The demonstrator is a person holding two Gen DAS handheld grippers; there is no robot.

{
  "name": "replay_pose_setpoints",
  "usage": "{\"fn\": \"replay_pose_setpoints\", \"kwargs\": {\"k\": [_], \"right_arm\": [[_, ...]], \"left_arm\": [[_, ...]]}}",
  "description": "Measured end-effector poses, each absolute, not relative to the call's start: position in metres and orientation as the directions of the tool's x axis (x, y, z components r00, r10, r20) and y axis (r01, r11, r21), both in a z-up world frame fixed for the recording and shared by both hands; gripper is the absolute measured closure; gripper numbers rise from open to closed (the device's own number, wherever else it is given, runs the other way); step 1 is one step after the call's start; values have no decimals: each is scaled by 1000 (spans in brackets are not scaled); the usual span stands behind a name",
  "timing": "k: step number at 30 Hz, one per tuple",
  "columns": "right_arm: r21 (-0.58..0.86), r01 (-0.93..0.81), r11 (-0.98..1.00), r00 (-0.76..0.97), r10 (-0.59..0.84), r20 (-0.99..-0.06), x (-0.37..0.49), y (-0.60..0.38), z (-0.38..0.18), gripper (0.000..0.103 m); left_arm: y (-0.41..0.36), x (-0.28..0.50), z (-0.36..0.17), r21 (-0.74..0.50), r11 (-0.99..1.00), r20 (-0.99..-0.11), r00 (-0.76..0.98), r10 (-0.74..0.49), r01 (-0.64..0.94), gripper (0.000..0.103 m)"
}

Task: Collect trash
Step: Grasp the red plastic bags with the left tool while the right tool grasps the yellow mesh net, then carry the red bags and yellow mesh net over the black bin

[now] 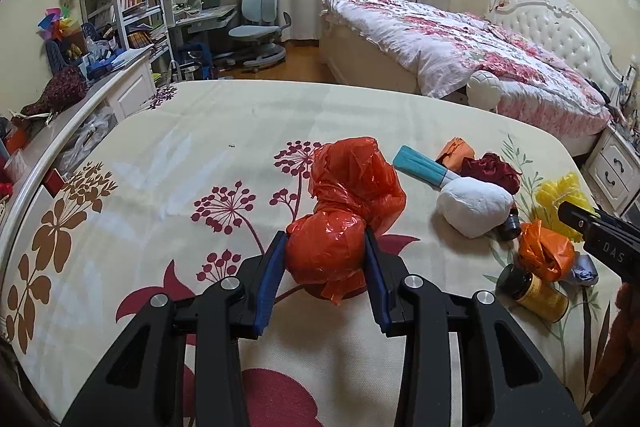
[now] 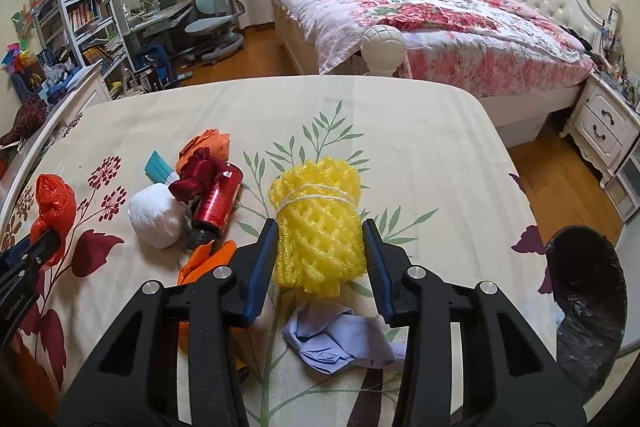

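So on the far left, the left gripper (image 1: 325, 255) has its 2 blue pads pinched onto the lower lobe of the red plastic bag wad (image 1: 344, 219), jaws roughly a third open with the plastic filling the gap, and the wad's upper lobe pokes out toward 12 o'clock past the fingertips. My worry there is that crinkly film is slippery and springy, so if the squeeze is only on loose folds the wad could squirm out once it's lifted off the floral sheet (image 1: 168, 163). Moving right, the loose pile sits at about 2 o'clock from that wad: a white cloth ball (image 1: 474, 205), a teal tube (image 1: 420, 165), a dark red ribbon bundle (image 1: 490, 169) and a red can (image 2: 218, 197), none of it grabbed yet. Further right, the right gripper (image 2: 320, 247) sits around the yellow foam net (image 2: 318, 223), fingers about a third open and right up against both of its sides, though I can't tell how hard they bite. Foam mesh squashes a lot, so a light pinch may let it slide or the white string around it may shift. The lilac crumpled glove (image 2: 340, 335) lies just under the jaws at 6 o'clock and could get dragged. The black-lined bin (image 2: 588, 303) is at 3 o'clock off the mattress edge, so a short drop misses it.
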State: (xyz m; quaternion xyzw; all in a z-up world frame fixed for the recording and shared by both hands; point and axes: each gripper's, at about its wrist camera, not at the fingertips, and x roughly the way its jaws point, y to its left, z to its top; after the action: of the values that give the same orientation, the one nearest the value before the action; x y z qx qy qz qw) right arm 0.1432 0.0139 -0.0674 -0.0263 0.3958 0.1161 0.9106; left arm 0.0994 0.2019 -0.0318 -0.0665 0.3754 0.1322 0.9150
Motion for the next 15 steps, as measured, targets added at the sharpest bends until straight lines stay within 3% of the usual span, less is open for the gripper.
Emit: {"fn": "replay_pose_setpoints", "kwargs": {"k": [15], "right_arm": [[49,-150,987,734,144,-663,93,-48,-43,62]], "left_arm": [[151,87,-13,-34,980,-667,734,125,-198,64]]}}
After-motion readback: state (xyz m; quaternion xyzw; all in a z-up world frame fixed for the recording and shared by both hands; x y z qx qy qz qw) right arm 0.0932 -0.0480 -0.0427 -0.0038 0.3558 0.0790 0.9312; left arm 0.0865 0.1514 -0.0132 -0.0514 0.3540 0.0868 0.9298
